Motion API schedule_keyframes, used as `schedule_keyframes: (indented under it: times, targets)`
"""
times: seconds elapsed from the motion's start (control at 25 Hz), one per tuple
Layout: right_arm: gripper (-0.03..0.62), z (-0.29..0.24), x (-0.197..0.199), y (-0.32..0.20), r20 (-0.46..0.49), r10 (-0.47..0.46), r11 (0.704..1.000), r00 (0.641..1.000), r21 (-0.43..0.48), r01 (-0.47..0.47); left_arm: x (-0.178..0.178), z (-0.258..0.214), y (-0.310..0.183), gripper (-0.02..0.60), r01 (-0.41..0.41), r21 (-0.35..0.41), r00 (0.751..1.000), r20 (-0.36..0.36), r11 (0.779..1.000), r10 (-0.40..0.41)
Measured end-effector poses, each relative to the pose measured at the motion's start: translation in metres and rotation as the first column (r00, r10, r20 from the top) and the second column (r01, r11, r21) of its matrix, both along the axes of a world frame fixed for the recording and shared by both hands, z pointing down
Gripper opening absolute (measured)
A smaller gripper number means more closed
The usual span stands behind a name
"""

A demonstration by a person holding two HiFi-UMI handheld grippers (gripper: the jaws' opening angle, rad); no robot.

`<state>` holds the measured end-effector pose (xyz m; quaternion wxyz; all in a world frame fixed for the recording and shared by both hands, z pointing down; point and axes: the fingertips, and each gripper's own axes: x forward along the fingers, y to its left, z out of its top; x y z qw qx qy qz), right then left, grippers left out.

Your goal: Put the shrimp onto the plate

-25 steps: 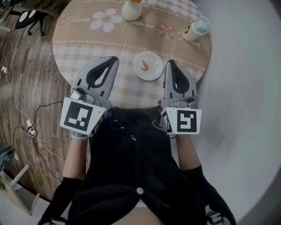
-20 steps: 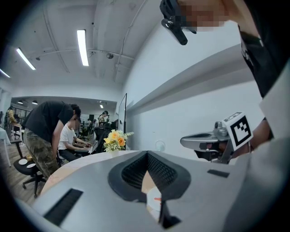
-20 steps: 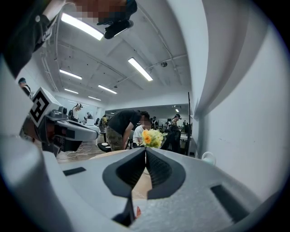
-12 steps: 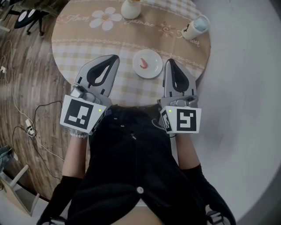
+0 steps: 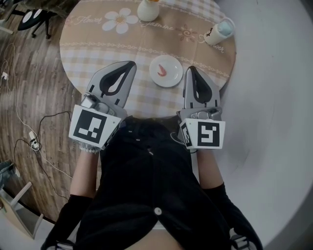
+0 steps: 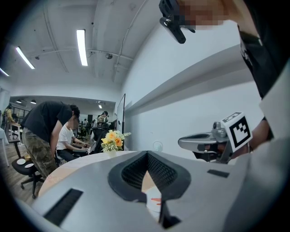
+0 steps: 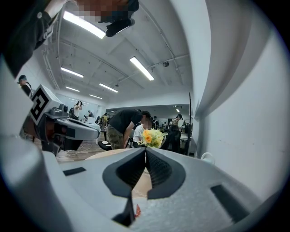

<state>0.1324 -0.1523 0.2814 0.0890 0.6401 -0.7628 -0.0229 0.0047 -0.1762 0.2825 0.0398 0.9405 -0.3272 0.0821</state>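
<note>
one shrimp (image 5: pixel 161 71) on one plate (image 5: pixel 172 78), left gripper (image 5: pixel 130 65) closed, empty, right gripper (image 5: pixel 191 69) closed, empty, the two flanking it

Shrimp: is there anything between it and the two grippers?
Nothing visible. The shrimp lies on the plate already, and only bare tablecloth separates the plate from the left gripper and the right gripper. The cup and vase stand farther back.

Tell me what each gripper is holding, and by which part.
Nothing. The left gripper and right gripper are both shut and empty; the shrimp lies on the plate, apart from both.
</note>
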Motion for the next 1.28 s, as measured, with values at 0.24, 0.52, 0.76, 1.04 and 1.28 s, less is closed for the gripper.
schedule_keyframes:
  times: [0.24, 0.52, 0.76, 1.04, 1.28]
  targets:
    - [0.0, -0.0009, -0.0012, 0.0002, -0.006, -0.004, 1.0, 1.0, 0.001, 0.004, 0.0007, 0.0004, 0.0013, 0.002, -0.006, 0.0, 1.0, 0.001, 1.0, 0.006]
    - [0.001, 0.0003, -0.0008, -0.0004, -0.01, -0.005, 1.0, 1.0, -0.001, 0.005, 0.0007, 0.0016, 0.0005, 0.002, -0.004, -0.001, 1.0, 0.0, 1.0, 0.004]
    - [0.0, 0.0002, -0.0007, -0.0015, -0.018, -0.004, 1.0, 1.0, -0.005, 0.004, 0.0017, 0.0014, -0.0007, 0.002, -0.008, -0.002, 1.0, 0.0, 1.0, 0.008]
    - [0.0, 0.0032, -0.0017, -0.0014, -0.02, -0.013, 1.0, 1.0, -0.012, 0.013, 0.0028, 0.0032, 0.0003, 0.002, -0.007, -0.003, 1.0, 0.003, 1.0, 0.007]
    - [0.0, 0.0027, -0.0012, -0.0033, -0.023, -0.015, 1.0, 1.0, -0.014, 0.015, 0.0037, 0.0029, -0.0016, 0.002, -0.009, -0.003, 1.0, 0.008, 1.0, 0.009]
